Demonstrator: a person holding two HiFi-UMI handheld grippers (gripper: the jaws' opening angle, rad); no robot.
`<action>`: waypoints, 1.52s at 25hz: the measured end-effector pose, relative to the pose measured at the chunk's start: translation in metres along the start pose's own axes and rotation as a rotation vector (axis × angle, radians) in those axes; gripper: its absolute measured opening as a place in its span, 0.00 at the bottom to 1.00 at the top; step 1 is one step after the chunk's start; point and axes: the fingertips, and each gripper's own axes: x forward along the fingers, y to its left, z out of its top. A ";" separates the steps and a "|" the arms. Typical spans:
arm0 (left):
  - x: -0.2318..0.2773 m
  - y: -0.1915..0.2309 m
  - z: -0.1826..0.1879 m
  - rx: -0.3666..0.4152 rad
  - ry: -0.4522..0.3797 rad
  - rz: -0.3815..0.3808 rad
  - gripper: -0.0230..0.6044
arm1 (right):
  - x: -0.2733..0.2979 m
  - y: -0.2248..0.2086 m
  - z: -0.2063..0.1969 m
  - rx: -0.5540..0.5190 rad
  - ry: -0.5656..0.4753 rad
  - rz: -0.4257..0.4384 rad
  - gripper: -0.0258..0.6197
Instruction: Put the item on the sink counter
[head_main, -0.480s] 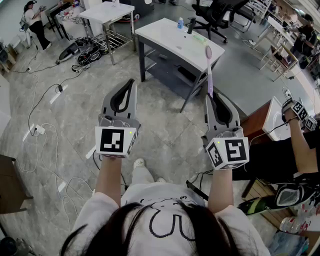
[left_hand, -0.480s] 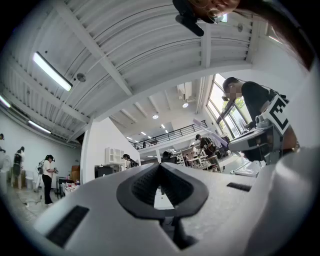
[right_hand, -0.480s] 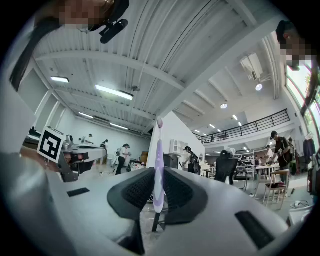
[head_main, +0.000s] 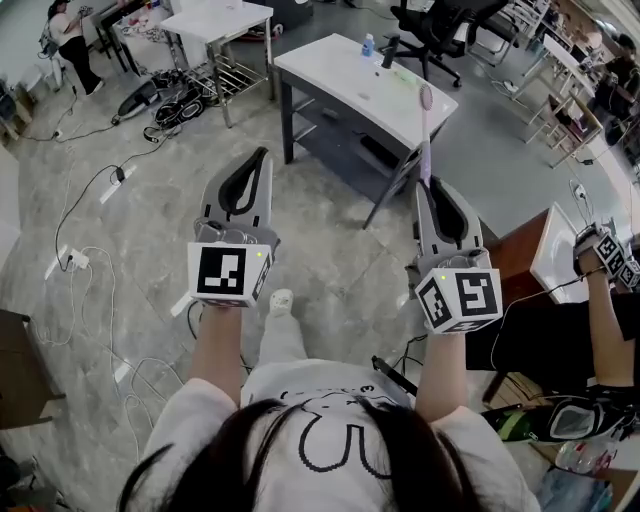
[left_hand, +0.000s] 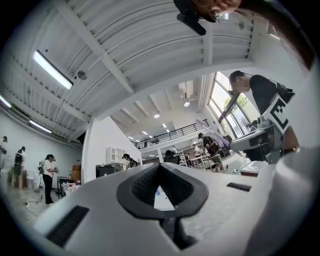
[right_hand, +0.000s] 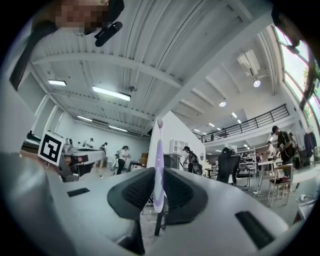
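One toothbrush (head_main: 424, 140) is pinched between the jaws of the right gripper (head_main: 428, 188). Its long axis runs straight out along the jaws, handle in the pads and bristle head leading. It points toward the white sink counter (head_main: 330, 70), which stands ahead and slightly to the left, well apart across open floor. The left gripper (head_main: 260, 160) is level beside it, jaws pressed together on nothing. The right gripper is the nearer one, and the coming move looks like a forward reach until the brush is over the countertop.
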 end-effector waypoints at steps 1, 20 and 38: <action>0.007 0.008 -0.004 0.000 0.000 -0.001 0.05 | 0.011 -0.001 -0.002 0.007 -0.002 -0.001 0.16; 0.218 0.195 -0.084 -0.021 -0.026 -0.092 0.05 | 0.288 -0.010 -0.040 -0.017 0.042 -0.078 0.16; 0.332 0.255 -0.152 -0.039 -0.008 -0.119 0.05 | 0.421 -0.051 -0.089 -0.017 0.095 -0.105 0.16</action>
